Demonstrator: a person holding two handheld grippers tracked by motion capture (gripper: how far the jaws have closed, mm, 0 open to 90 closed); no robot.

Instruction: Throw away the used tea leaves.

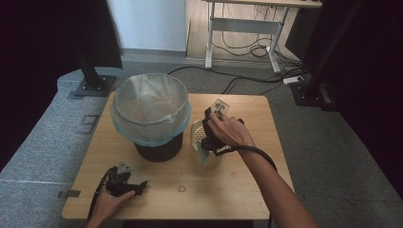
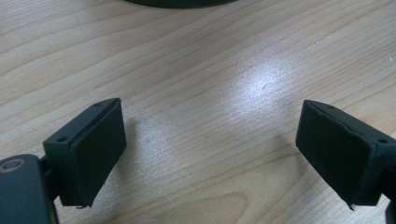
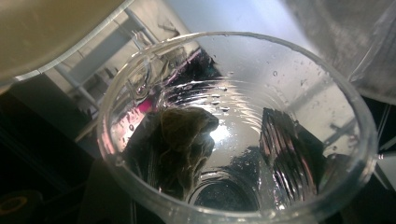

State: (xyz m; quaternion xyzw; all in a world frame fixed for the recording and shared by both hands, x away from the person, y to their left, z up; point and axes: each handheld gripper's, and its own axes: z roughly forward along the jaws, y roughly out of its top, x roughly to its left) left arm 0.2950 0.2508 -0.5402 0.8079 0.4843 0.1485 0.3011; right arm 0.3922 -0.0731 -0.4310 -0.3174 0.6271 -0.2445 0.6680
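Right gripper (image 1: 205, 137) held a clear plastic cup (image 1: 203, 140), jaws closed on its wall from outside; in the right gripper view both jaws showed dark through the cup (image 3: 233, 130) at about 8 and 4 o'clock. The cup was lifted off the table (image 1: 237, 180) and tipped on its side, mouth toward the bin (image 1: 151, 114), which stood at roughly 10 o'clock from it. The bin was lined with a pale bag (image 1: 119, 121). A wet brownish clump (image 3: 184, 140), probably a used tea bag, clung to the inner wall near the cup's bottom. It had not fallen out, and I could not tell whether any liquid remained. The cup mouth sat just beside the bin's rim rather than over its opening. Left gripper (image 1: 124, 183) rested on the table at 7 o'clock from the bin, jaws wide apart with nothing between them; bare wood (image 2: 210, 93) lay ahead of its pads (image 2: 95, 154). Judgement: pick-up and carry done; emptying into the bin not yet done. Remaining: bring the mouth over the opening, tip further or shake the clump loose, then set the cup down.
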